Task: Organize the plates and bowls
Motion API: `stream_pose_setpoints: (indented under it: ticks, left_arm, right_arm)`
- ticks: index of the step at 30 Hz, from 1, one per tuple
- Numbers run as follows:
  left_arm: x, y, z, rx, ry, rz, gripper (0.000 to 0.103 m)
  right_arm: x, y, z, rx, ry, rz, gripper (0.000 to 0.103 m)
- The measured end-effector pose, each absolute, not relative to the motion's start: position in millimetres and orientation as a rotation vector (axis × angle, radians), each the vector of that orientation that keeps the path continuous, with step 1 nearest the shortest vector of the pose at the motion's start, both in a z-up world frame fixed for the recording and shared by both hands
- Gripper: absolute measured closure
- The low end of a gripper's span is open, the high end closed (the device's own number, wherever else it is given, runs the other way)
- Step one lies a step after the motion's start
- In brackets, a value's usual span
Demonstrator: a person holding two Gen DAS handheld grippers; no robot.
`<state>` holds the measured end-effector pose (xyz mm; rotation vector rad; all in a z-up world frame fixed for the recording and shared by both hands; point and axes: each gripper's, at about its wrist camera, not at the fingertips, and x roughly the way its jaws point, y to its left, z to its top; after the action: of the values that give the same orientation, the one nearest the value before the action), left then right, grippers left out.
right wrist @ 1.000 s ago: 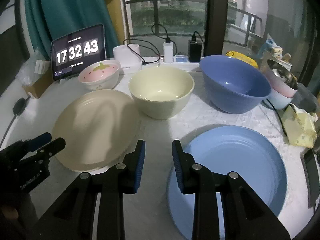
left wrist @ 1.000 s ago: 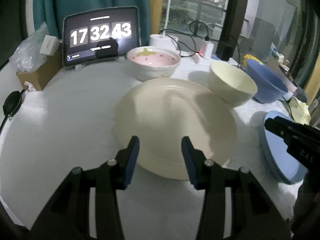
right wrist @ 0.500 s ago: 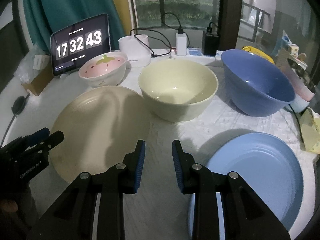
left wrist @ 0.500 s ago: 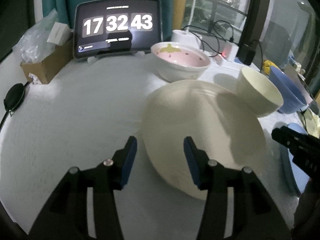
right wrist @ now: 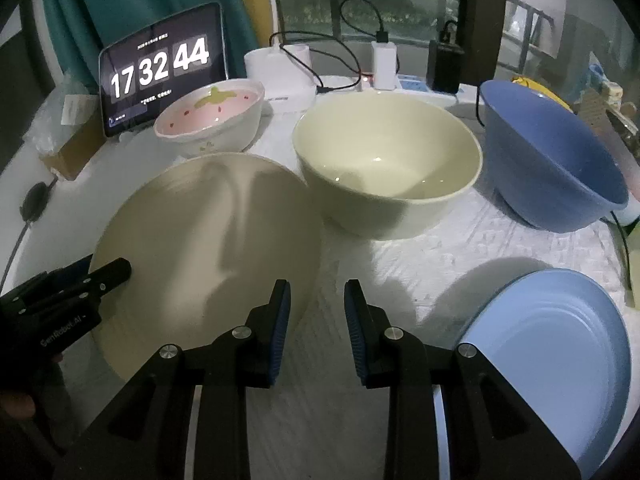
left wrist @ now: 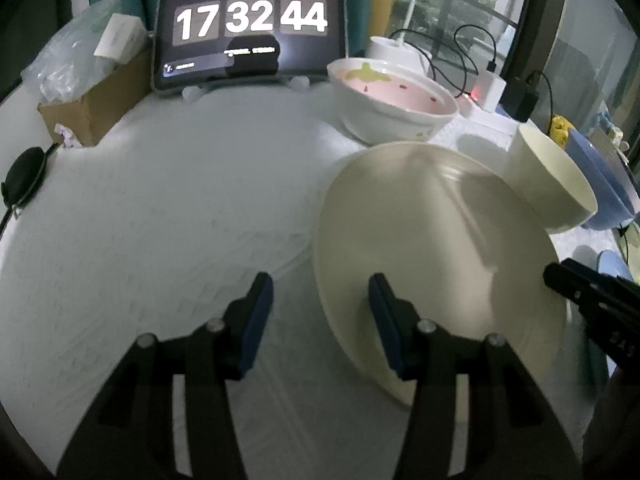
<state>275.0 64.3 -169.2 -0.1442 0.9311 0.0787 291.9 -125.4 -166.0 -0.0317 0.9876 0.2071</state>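
A cream plate (left wrist: 432, 248) lies on the white table; it also shows in the right wrist view (right wrist: 208, 240). My left gripper (left wrist: 320, 320) is open and empty, straddling the plate's left rim, its right finger over the plate. It shows at the plate's left edge in the right wrist view (right wrist: 96, 276). My right gripper (right wrist: 316, 320) is open and empty over the cloth between the cream plate and a light blue plate (right wrist: 552, 352). Behind stand a cream bowl (right wrist: 388, 168), a dark blue bowl (right wrist: 552, 160) and a pink strawberry bowl (right wrist: 212, 120).
A tablet clock (left wrist: 250, 28) stands at the back. A cardboard box with plastic bags (left wrist: 92, 92) sits back left. Chargers and cables (right wrist: 380, 64) lie behind the bowls. A black round object (left wrist: 22, 176) lies at the left table edge.
My left gripper moved left and forward, so the cream plate now sits right of centre. My right gripper moved forward toward the cream bowl; the blue plate slid to the lower right.
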Motion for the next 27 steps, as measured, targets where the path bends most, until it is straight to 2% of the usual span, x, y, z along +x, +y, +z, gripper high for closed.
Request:
stream_pose_setpoints:
  ticks: [4, 14, 17, 19, 22, 27]
  left_arm:
    - [278, 61, -170, -0.139, 0.931, 0.054, 0.036]
    - [279, 56, -172, -0.106, 0.916, 0.066, 0.036]
    - [278, 57, -172, -0.108, 0.908, 0.061, 0.037]
    - [277, 56, -171, -0.106, 0.899, 0.053, 0.051]
    - [276, 52, -170, -0.090, 0.895, 0.033, 0.060]
    - [273, 50, -170, -0.095, 0.900, 0.026, 0.061]
  right_arm:
    - [294, -123, -171, -0.039, 1.002, 0.206, 0.073]
    - [296, -117, -178, -0.042, 1.023, 0.243, 0.074]
    - [295, -115, -178, -0.042, 1.022, 0.258, 0.078]
    - [294, -114, -178, -0.047, 1.020, 0.259, 0.079]
    - [293, -115, -177, -0.050, 1.019, 0.264, 0.080]
    - [289, -114, -175, -0.052, 1.018, 0.268, 0.081]
